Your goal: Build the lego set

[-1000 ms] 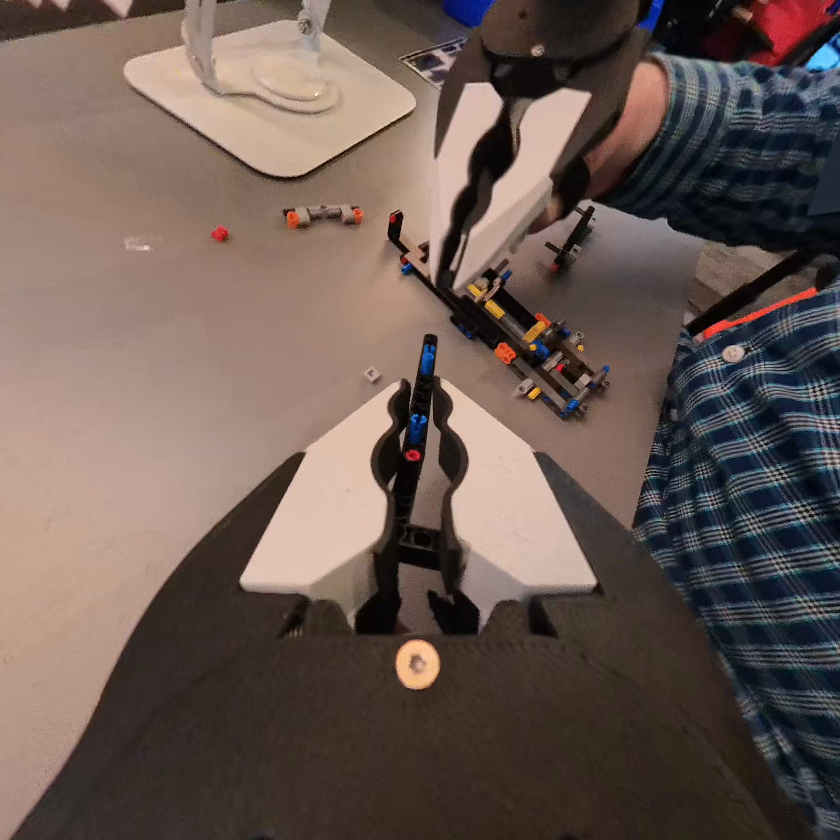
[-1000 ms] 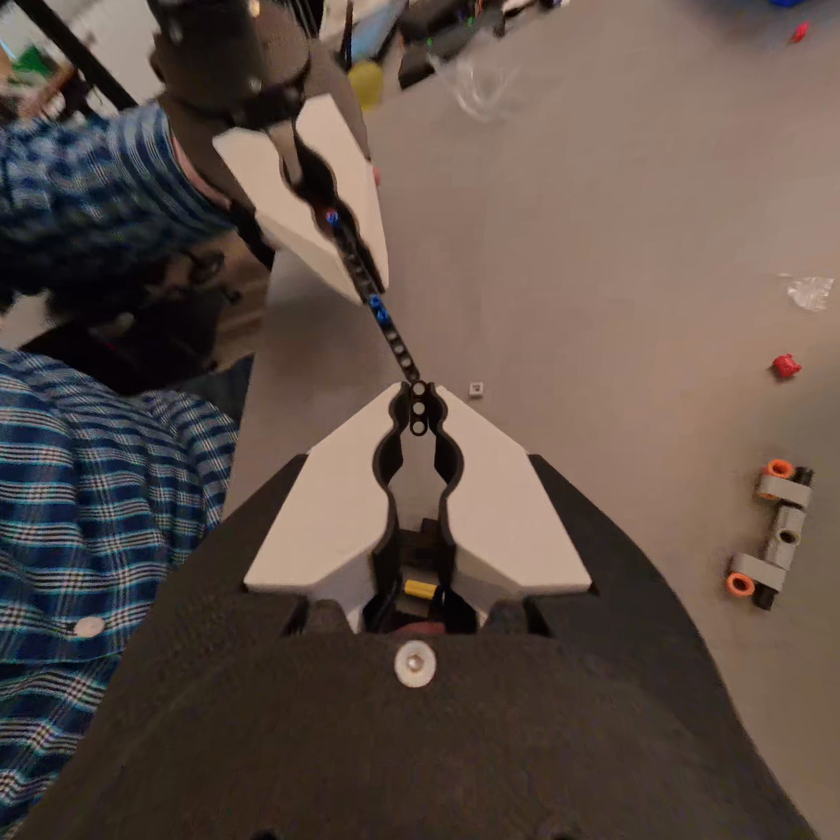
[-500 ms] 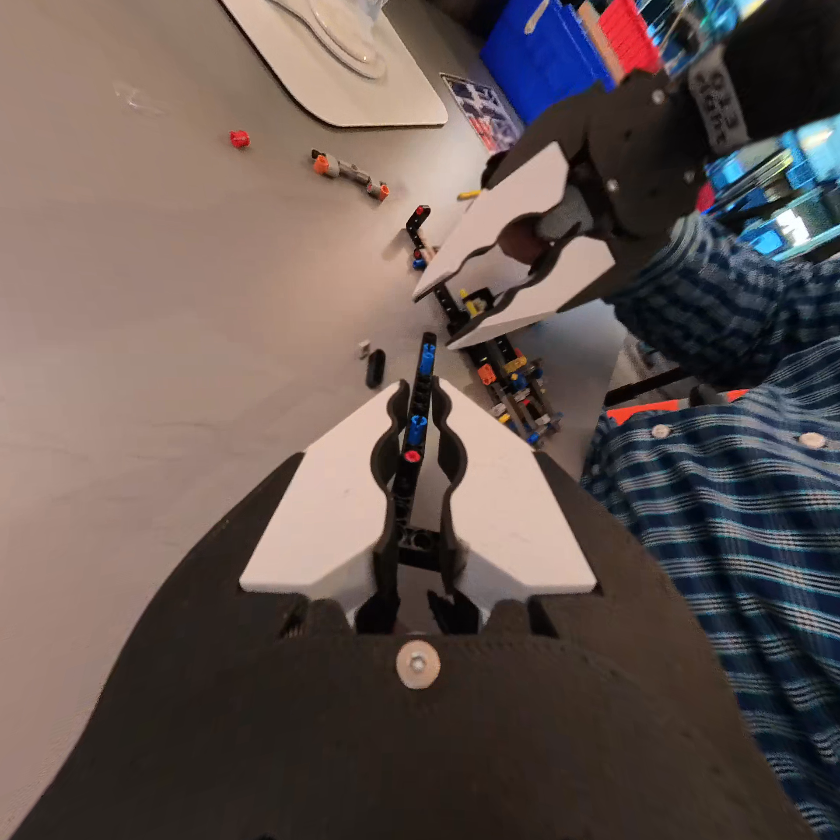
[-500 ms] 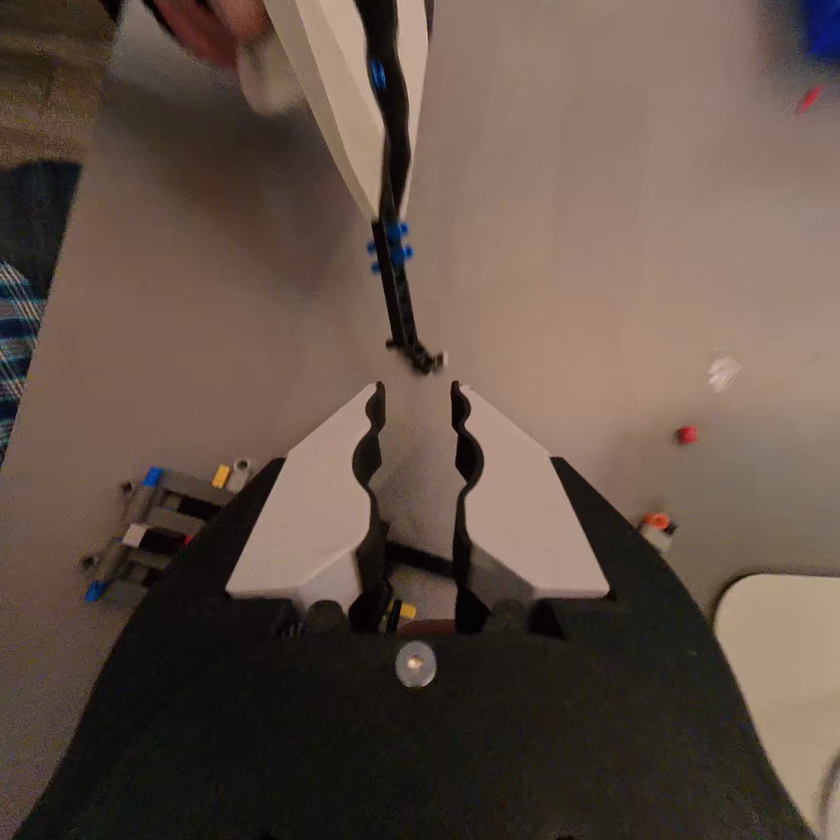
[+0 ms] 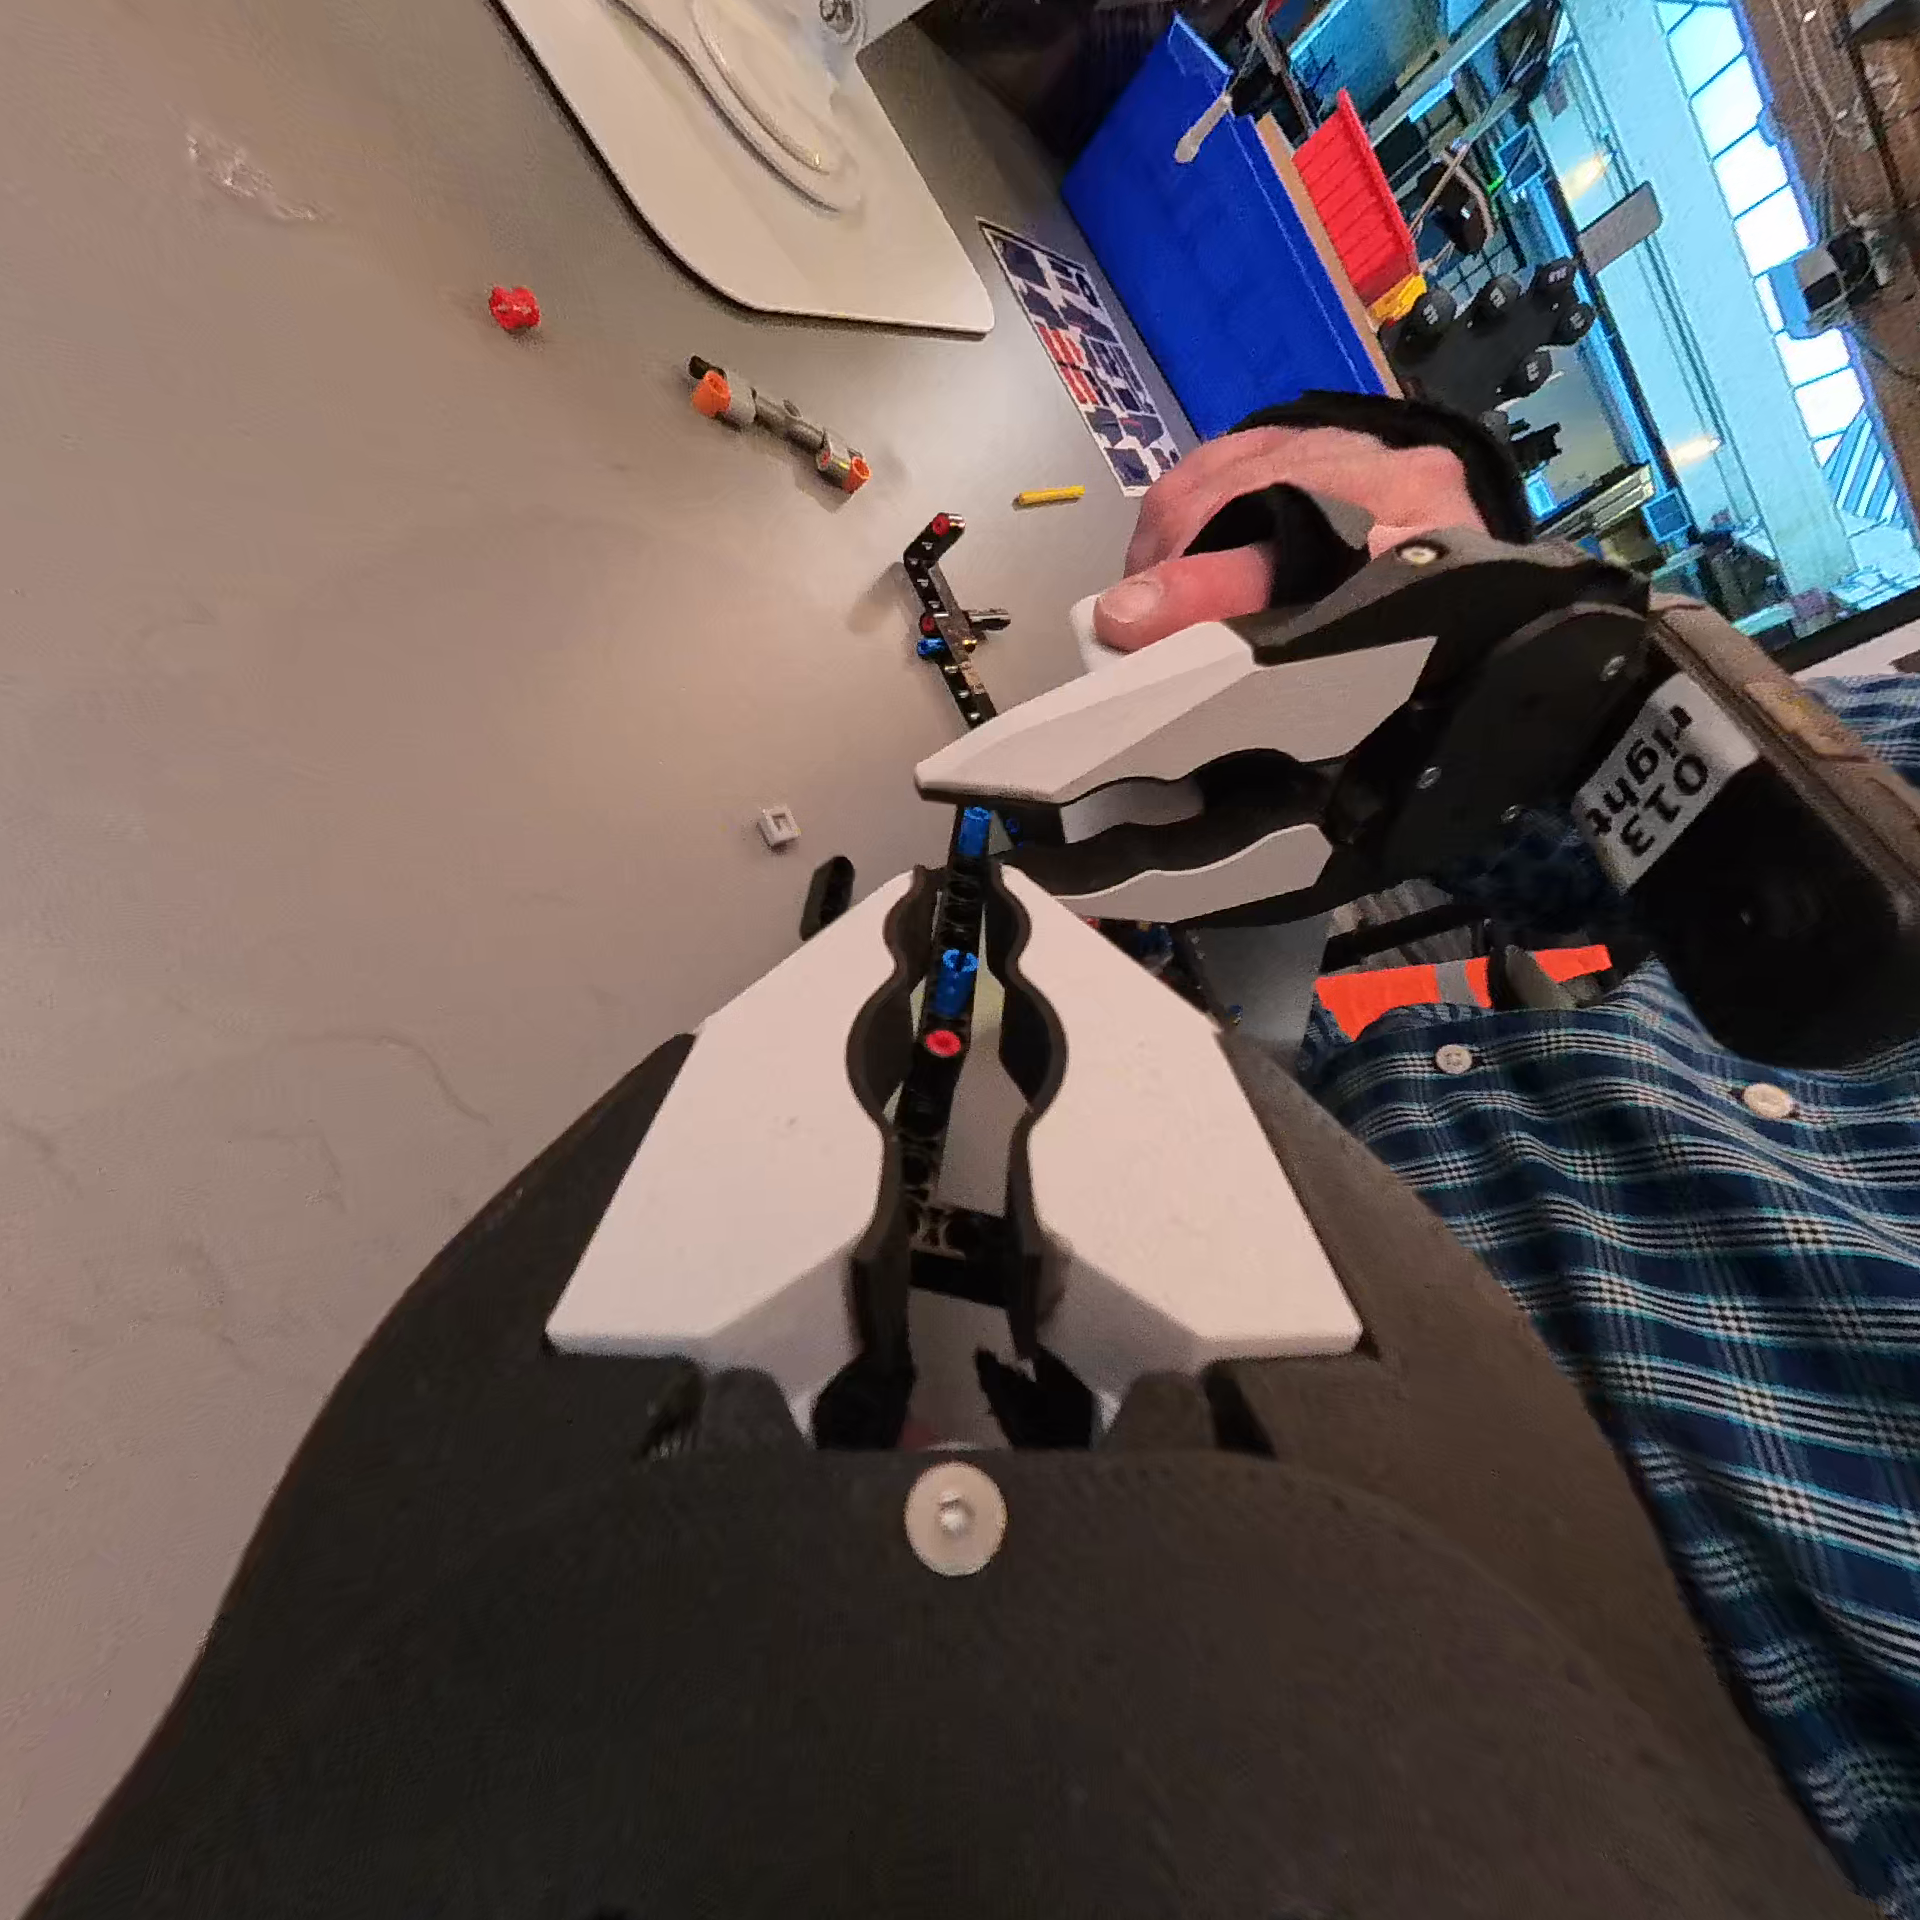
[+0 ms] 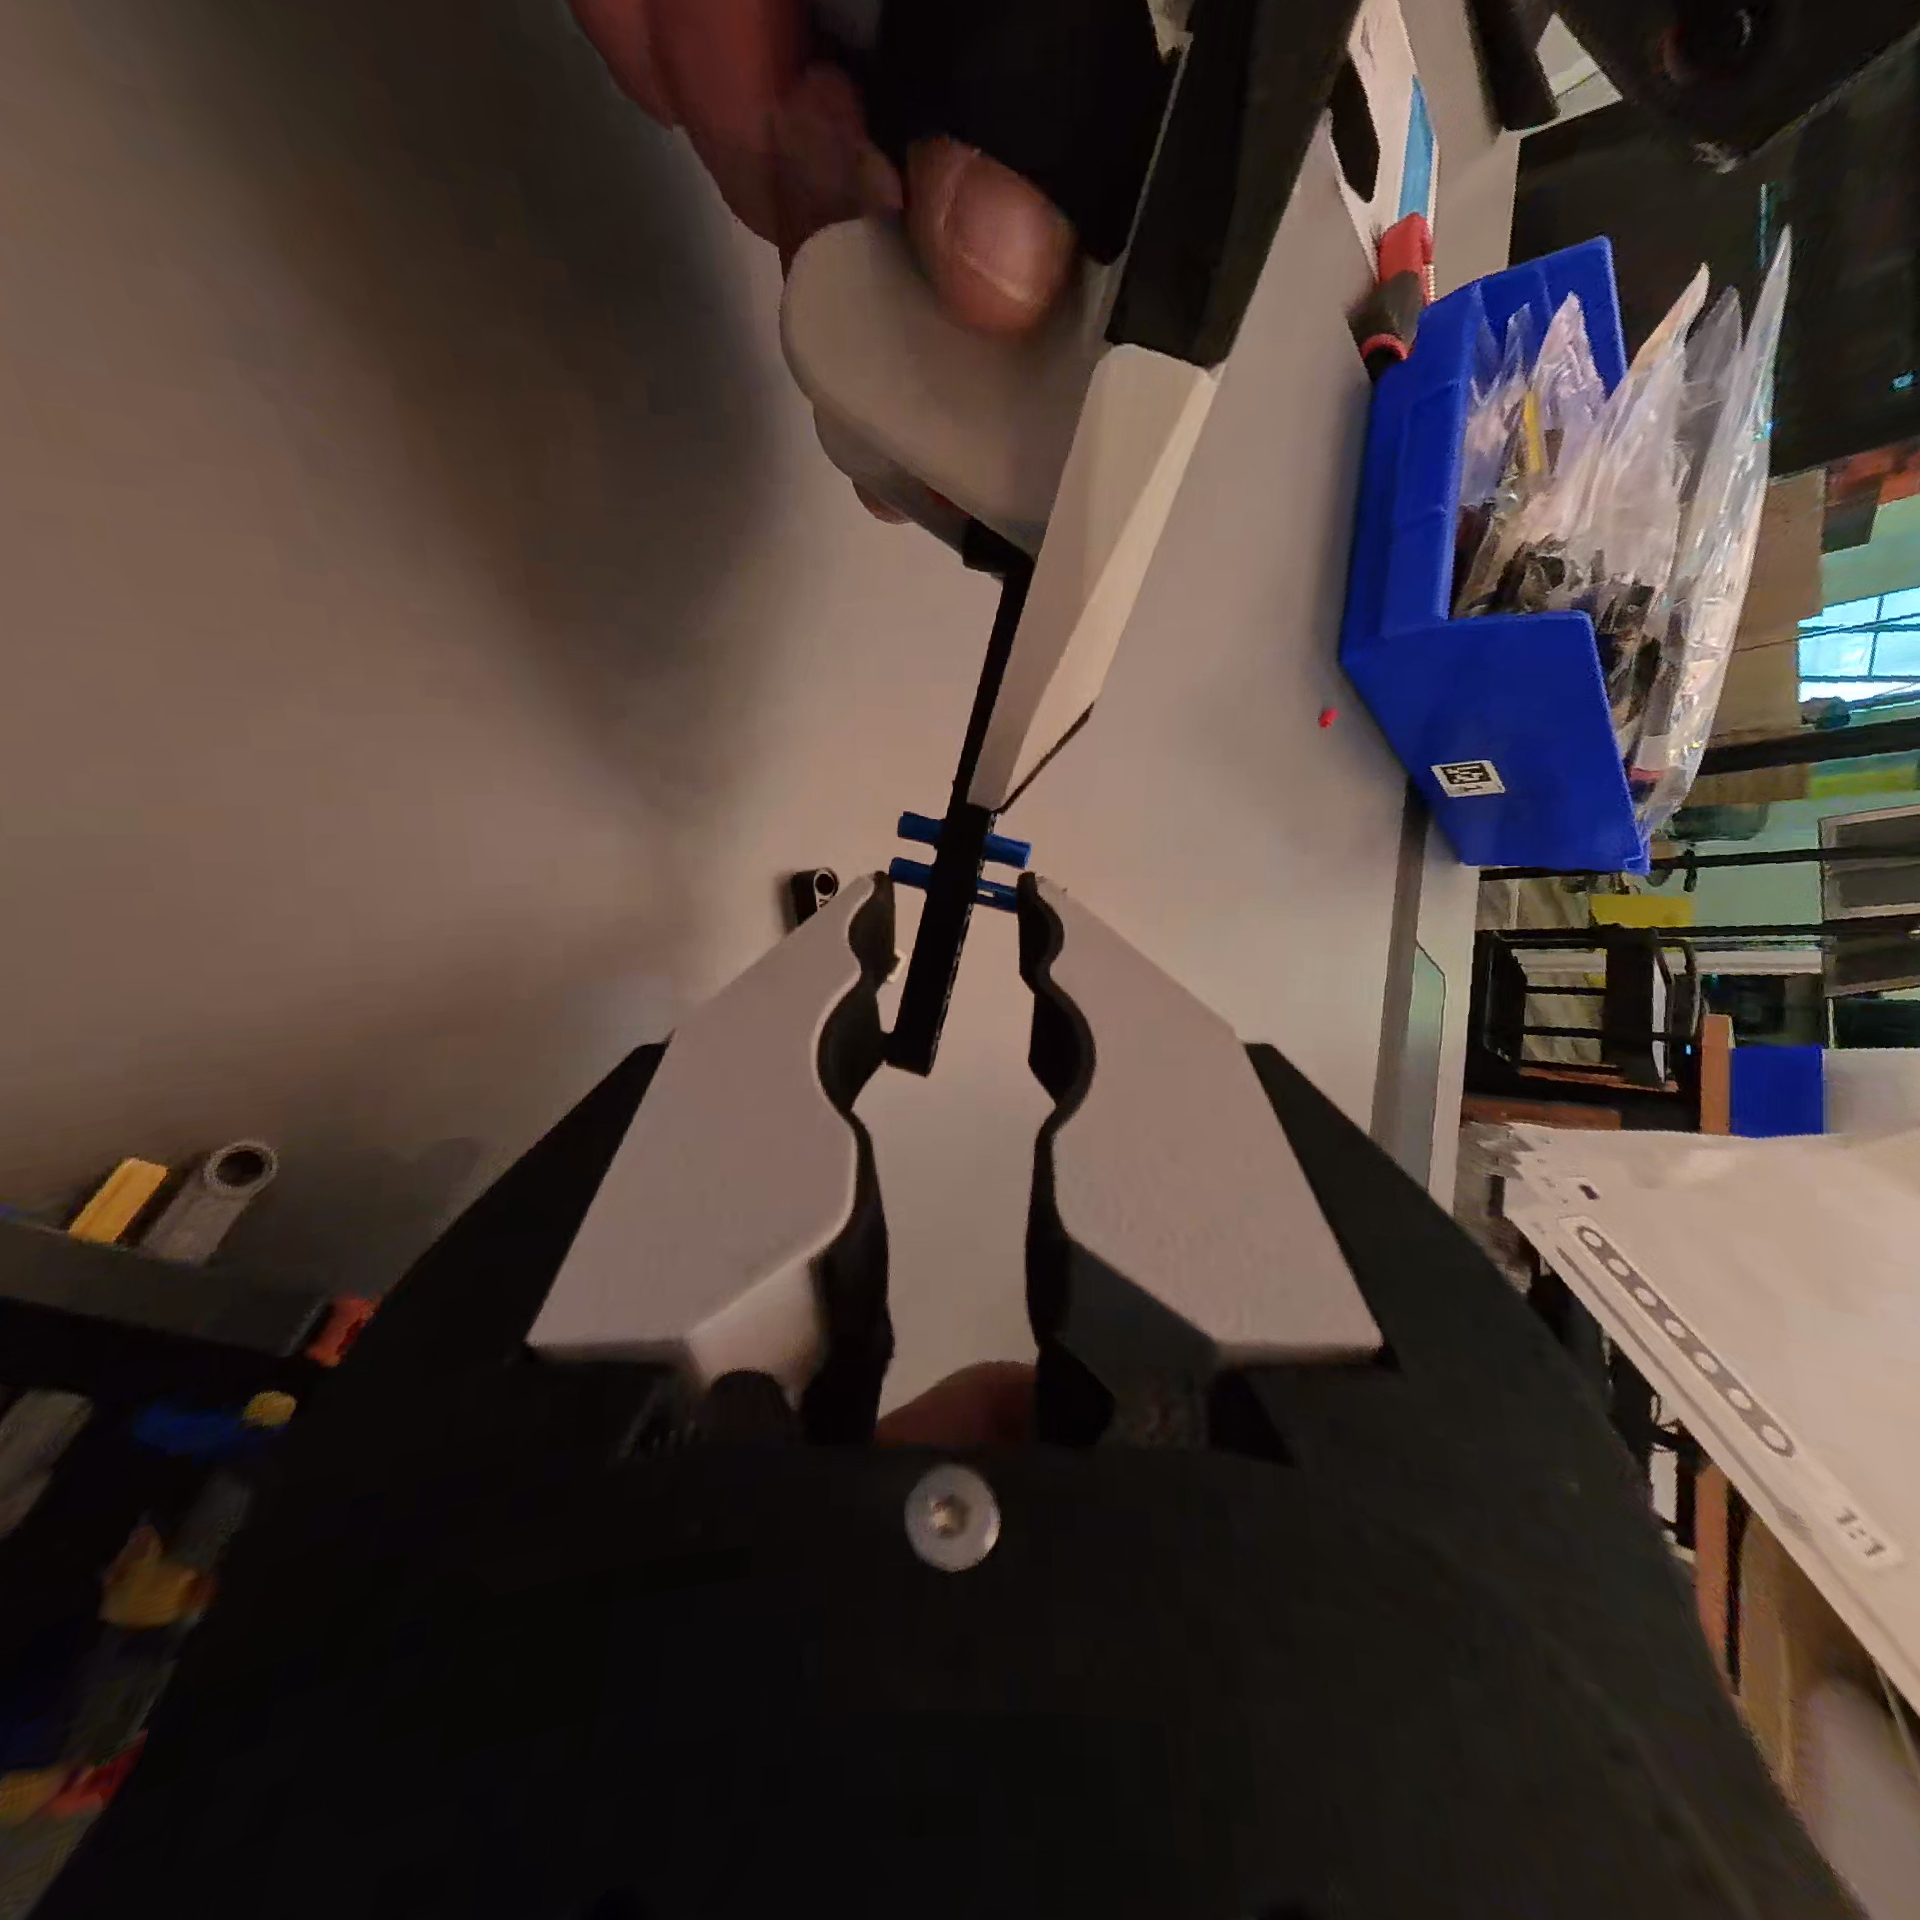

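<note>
My left gripper [image 5: 958,883] is shut on a long black beam [image 5: 940,1049] with blue and red pins, held above the grey table [image 5: 312,831]. The beam's free end sticks out past the fingertips. My right gripper [image 6: 954,883] is open, and the beam's end [image 6: 935,987] lies between its jaws, nearer the left jaw, with two blue pins [image 6: 961,847] just past the tips. In the left wrist view the right gripper [image 5: 987,831] comes in from the right. The left gripper's white finger [image 6: 1091,582] shows at the top of the right wrist view.
On the table lie a small black piece [image 5: 828,894], a tiny grey piece [image 5: 779,826], a grey-and-orange connector [image 5: 779,416], a red piece [image 5: 513,308], a yellow axle [image 5: 1049,496] and the partial chassis [image 6: 156,1299]. A white base plate [image 5: 810,208] and a blue bin [image 6: 1496,644] stand farther off.
My right gripper opened and a small black piece now lies on the table. It swung round, and its open jaws now straddle the beam's end. My left gripper kept hold of the beam.
</note>
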`<state>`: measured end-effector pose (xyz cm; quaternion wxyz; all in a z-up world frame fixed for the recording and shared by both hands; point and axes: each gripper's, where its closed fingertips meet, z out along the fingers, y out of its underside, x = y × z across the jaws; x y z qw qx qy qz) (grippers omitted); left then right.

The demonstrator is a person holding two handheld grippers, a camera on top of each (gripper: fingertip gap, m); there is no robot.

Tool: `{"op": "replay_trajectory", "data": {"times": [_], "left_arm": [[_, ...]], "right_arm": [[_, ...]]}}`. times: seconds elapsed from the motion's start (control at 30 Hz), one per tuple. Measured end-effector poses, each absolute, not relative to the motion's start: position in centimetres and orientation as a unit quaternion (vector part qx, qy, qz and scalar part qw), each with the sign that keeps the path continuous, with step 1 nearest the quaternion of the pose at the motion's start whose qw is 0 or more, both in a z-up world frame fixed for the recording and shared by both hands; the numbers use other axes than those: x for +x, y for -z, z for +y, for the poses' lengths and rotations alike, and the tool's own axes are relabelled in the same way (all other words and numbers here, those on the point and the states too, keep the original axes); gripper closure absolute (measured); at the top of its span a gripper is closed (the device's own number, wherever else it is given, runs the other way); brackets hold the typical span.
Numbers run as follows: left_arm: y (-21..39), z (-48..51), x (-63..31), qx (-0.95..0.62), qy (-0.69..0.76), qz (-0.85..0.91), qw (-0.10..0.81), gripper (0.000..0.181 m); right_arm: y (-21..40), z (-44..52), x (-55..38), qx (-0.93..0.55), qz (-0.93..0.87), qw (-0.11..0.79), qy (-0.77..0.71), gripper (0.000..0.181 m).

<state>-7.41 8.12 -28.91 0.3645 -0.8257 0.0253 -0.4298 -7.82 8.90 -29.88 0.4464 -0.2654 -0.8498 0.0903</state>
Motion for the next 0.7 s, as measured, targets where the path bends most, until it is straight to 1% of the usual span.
{"op": "replay_trajectory", "data": {"times": [0.13, 0.3, 0.47, 0.5, 0.53, 0.7], "left_arm": [[29.3, 8.5, -7.6, -0.829, 0.415, 0.043, 0.373, 0.174], [30.0, 8.5, -7.7, -0.838, 0.408, 0.043, 0.360, 0.174], [29.1, 9.1, -8.2, -0.818, 0.440, 0.000, 0.370, 0.174], [28.9, 9.2, -8.2, -0.812, 0.450, -0.007, 0.371, 0.173], [28.9, 9.2, -8.2, -0.811, 0.453, -0.010, 0.370, 0.173], [29.0, 9.3, -8.0, -0.810, 0.457, -0.013, 0.367, 0.173]], "right_arm": [[30.2, 9.2, -7.9, -0.263, -0.852, 0.445, -0.085, 0.166], [31.2, 9.2, -8.0, -0.259, -0.862, 0.426, -0.090, 0.170], [30.6, 9.7, -8.2, -0.309, -0.843, 0.420, -0.129, 0.167], [30.5, 9.8, -8.1, -0.313, -0.841, 0.420, -0.133, 0.162], [30.3, 9.7, -8.0, -0.315, -0.841, 0.418, -0.138, 0.162], [30.4, 9.8, -7.9, -0.308, -0.842, 0.426, -0.125, 0.165]]}}
